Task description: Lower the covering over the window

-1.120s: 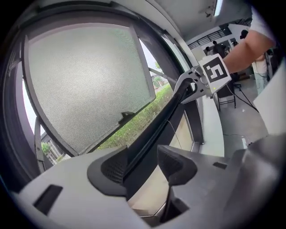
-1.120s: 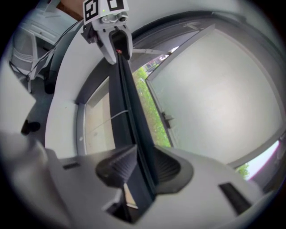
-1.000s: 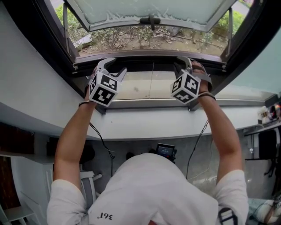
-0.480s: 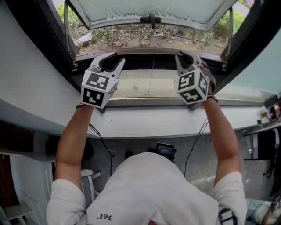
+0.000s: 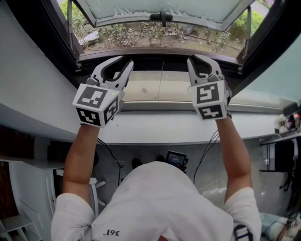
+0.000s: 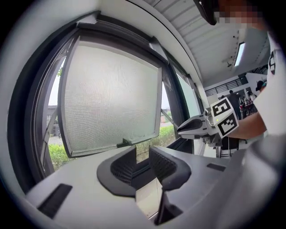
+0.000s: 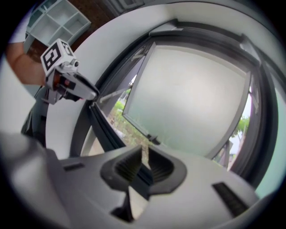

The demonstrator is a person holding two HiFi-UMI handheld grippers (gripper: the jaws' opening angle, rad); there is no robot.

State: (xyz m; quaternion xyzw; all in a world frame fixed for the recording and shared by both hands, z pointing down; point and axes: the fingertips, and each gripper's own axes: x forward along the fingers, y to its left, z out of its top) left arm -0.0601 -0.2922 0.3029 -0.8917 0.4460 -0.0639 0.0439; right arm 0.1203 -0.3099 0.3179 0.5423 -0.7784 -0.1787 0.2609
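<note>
The left hand-held gripper [image 6: 143,153] is seen with its jaws just closed to a narrow gap, nothing between them. The right hand-held gripper [image 7: 144,154] is closed to a slit, also empty. Both are held up before the window frame [image 5: 160,52], with the frosted sash [image 5: 160,8] propped outward. The covering is not made out in any view and is likely rolled up above. The step is judged to be the reach. Next, its edge or cord must be found, pinched and drawn down evenly. "361°" is read on the shirt [image 5: 160,197].

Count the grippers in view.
2. Left gripper at the window frame's left, right gripper at its right; their jaws have just been closing, nothing between. None seem hidden.
</note>
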